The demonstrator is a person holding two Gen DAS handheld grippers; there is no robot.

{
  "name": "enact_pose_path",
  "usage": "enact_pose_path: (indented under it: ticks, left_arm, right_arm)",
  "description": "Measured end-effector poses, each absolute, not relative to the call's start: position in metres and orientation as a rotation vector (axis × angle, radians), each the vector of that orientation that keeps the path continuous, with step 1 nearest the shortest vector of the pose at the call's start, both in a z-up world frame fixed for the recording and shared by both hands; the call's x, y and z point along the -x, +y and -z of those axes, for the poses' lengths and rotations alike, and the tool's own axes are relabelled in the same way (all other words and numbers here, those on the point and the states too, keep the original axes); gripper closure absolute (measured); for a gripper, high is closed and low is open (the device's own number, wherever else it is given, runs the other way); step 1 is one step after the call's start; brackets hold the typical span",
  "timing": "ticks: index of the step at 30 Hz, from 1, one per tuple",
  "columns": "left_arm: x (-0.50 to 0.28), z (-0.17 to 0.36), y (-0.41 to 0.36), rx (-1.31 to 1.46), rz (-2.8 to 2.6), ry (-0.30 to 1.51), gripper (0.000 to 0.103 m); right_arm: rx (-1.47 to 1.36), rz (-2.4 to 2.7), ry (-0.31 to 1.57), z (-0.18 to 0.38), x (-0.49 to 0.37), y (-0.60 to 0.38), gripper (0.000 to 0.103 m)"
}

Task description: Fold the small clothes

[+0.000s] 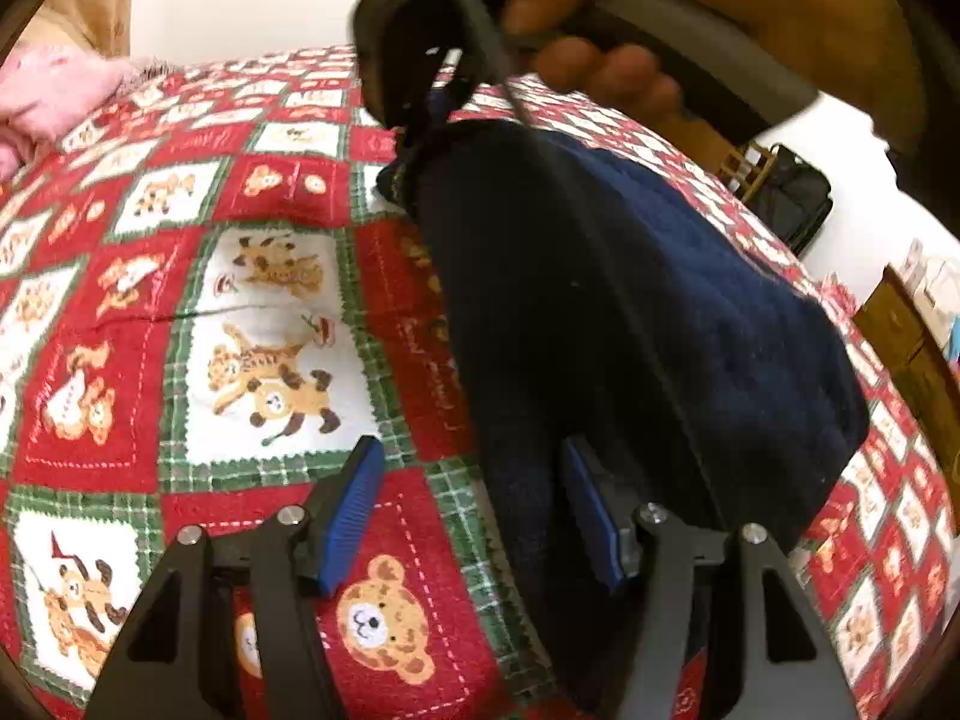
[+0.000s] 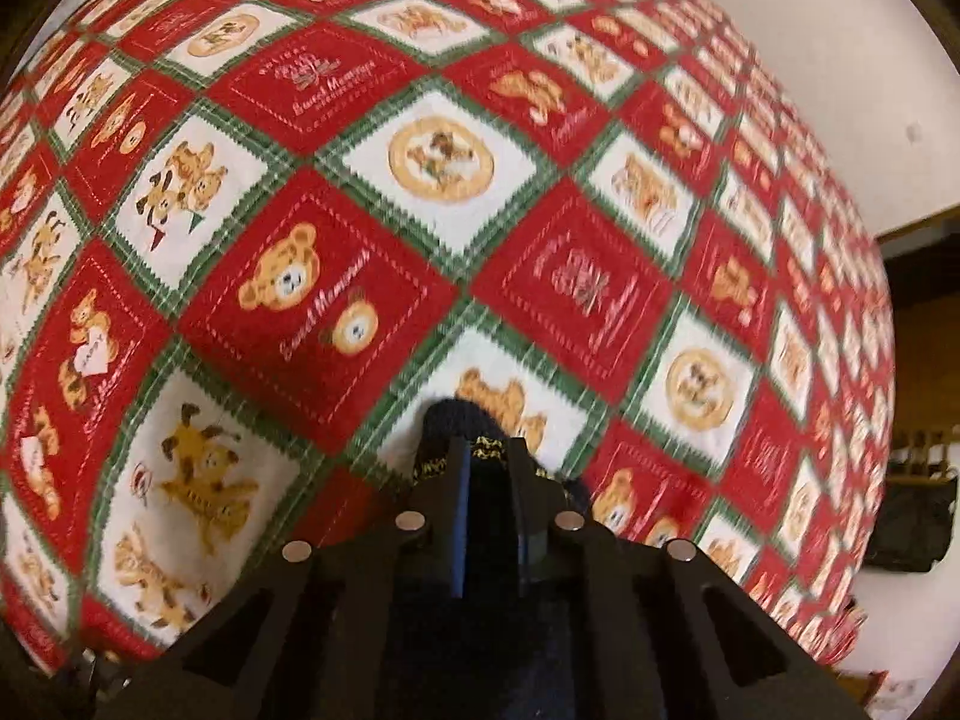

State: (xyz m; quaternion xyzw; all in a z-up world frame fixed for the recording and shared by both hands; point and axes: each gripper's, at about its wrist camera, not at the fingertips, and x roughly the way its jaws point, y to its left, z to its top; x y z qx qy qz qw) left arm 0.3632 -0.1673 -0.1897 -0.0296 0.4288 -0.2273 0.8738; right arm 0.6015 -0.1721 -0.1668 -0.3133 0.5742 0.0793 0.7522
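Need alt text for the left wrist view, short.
A dark navy knit garment hangs above a red, white and green teddy-bear quilt, pinched at its top by the right gripper. The left gripper is open, with the cloth draped over its right finger.

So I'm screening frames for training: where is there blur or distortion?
Left wrist: strong fisheye curvature, the right gripper and hand motion-blurred, navy garment nearly detail-less. Right wrist: teddy-bear quilt smeared toward the right edge, right gripper's fingers soft.
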Motion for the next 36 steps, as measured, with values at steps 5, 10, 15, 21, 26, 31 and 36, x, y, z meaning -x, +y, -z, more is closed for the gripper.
enact_pose_path:
  ticks: [5,10,15,21,26,31,36]
  left_arm:
    - [-0.355,0.189,-0.17,0.05,0.469,0.884,0.039]
    - [-0.35,0.191,-0.172,0.02,0.464,0.87,0.039]
    - [-0.357,0.192,-0.145,0.173,0.478,0.891,0.03]
    - [-0.358,0.169,-0.108,0.315,0.335,0.827,0.029]
    - [-0.365,0.159,-0.141,0.164,0.342,0.838,0.022]
    - [-0.36,0.178,-0.184,-0.061,0.309,0.9,0.02]
    - [-0.357,0.152,-0.172,-0.047,0.308,0.836,0.017]
  right_arm:
    - [0.537,-0.075,1.238,0.17,-0.622,-0.199,0.095]
    - [0.428,-0.123,1.193,0.156,-0.61,-0.213,0.087]
    - [0.256,-0.152,1.097,0.111,-0.565,-0.248,0.045]
    - [0.065,-0.261,0.987,0.087,-0.442,-0.324,0.045]
    - [0.003,-0.213,1.099,0.141,-0.377,-0.365,0.045]
    - [-0.015,-0.202,1.056,0.16,-0.362,-0.38,0.046]
    - [-0.18,-0.218,0.901,0.117,-0.36,-0.41,0.045]
